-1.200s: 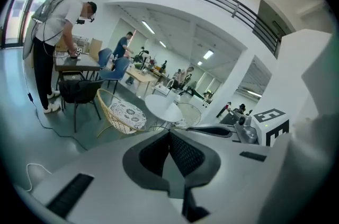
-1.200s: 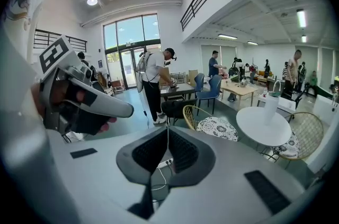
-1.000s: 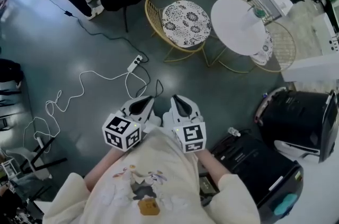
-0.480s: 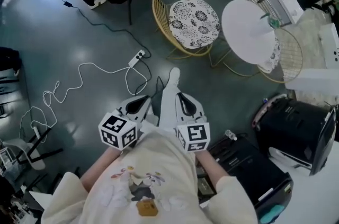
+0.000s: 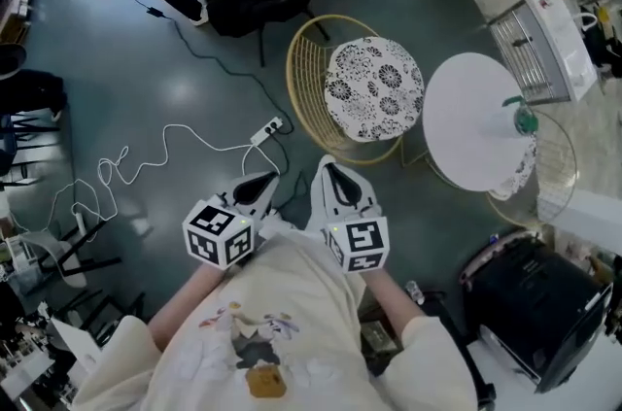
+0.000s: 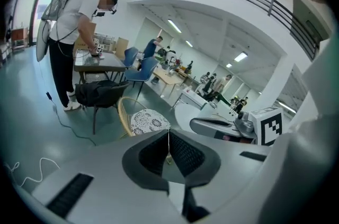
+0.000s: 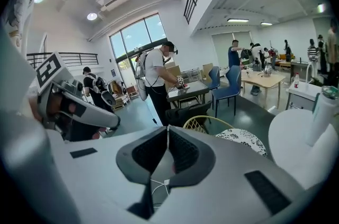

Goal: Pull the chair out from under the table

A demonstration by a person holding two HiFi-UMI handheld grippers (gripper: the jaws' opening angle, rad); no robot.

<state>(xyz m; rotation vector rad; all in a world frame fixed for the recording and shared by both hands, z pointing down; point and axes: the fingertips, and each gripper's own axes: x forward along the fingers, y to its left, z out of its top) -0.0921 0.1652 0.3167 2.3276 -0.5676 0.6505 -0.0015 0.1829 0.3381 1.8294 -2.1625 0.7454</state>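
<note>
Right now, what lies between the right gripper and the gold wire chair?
Only bare floor up to the gold wire chair, per the head view; the power strip lies further left.

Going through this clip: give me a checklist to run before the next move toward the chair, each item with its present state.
1. Tools empty: ok. Left tool and right tool hold nothing.
2. Jaws open for grasping: not ok. Both sets are together.
3. Target found: ok. The tucked chair sits partly under the round table.
4. Tools at that chair: not ok. Both are short of it; the cushioned chair stands nearer.
5. Walking path: cannot tell. A power strip lies just ahead.
</note>
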